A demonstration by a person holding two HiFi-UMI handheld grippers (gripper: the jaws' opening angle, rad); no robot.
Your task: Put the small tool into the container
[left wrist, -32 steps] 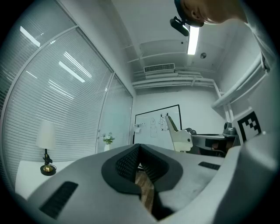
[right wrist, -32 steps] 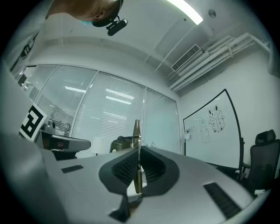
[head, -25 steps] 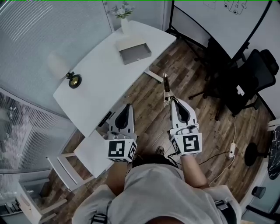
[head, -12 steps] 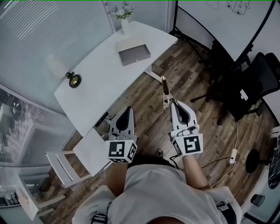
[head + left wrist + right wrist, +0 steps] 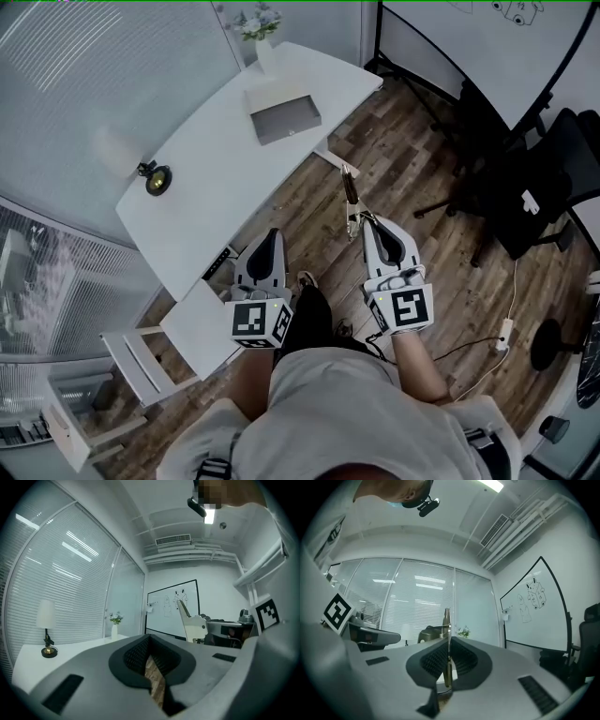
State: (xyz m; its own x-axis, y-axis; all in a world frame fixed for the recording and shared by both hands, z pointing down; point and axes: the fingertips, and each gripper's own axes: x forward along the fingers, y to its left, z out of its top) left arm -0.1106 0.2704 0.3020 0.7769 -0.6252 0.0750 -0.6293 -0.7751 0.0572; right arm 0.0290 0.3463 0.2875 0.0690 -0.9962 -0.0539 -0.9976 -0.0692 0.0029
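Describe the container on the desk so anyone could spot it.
Start at the long white desk beside the blinds. Near its far end, next to the flower vase, sits the container: a shallow grey rectangular box, unlike the small lamp.

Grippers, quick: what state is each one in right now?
Left gripper: jaws closed, nothing between them.
Right gripper: jaws closed on the small tool.

Grey short-sleeved T-shirt (image 5: 347, 412); white left gripper (image 5: 269, 234), right gripper (image 5: 364, 221), black-white marker cubes (image 5: 258, 321).
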